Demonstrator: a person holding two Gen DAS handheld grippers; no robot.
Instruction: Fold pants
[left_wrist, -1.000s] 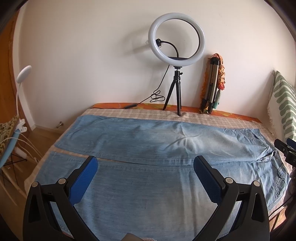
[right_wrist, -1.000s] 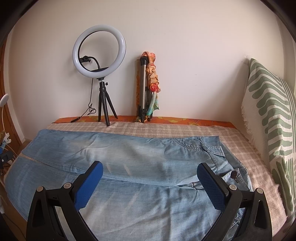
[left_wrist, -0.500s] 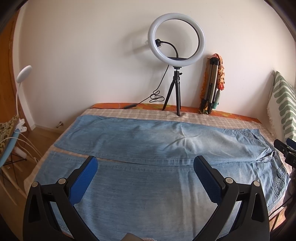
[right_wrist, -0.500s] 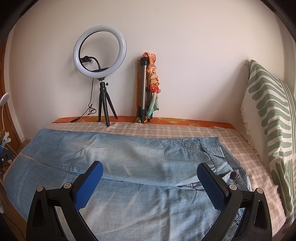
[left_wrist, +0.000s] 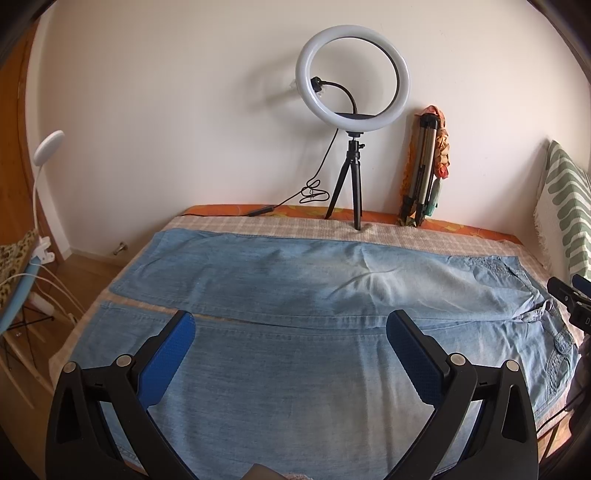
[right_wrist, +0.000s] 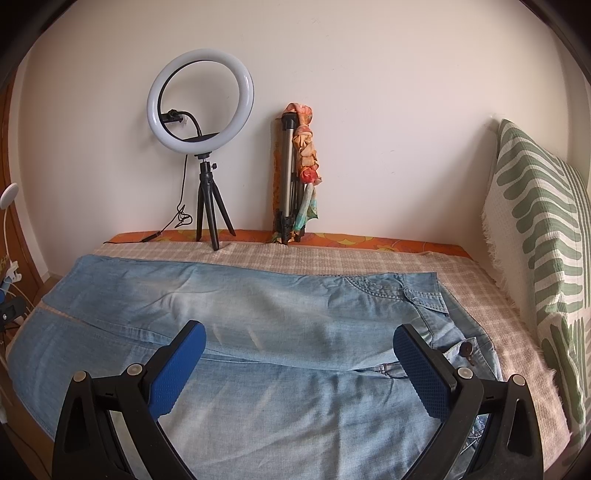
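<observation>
Light-blue pants (left_wrist: 295, 369) are spread flat across the checked bed cover (left_wrist: 461, 240), legs side by side, waistband over at 3 o'clock by the green-striped pillow (right_wrist: 535, 258). Left gripper (left_wrist: 290, 325) hangs above the legs, blue pads wide apart, nothing in them. Right gripper (right_wrist: 299, 336) is the same, spread wide near the waist end. Ring light (right_wrist: 201, 101) stands at 12 o'clock against the wall, folded tripod (right_wrist: 291, 177) just beside it.

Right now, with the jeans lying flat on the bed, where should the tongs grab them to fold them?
Probably the near long edge of the jeans, one tong toward the hem end and the other toward the waist, coming in low from the front. Both legs lie flat side by side, so lifting the near leg over the far one should halve them.
</observation>
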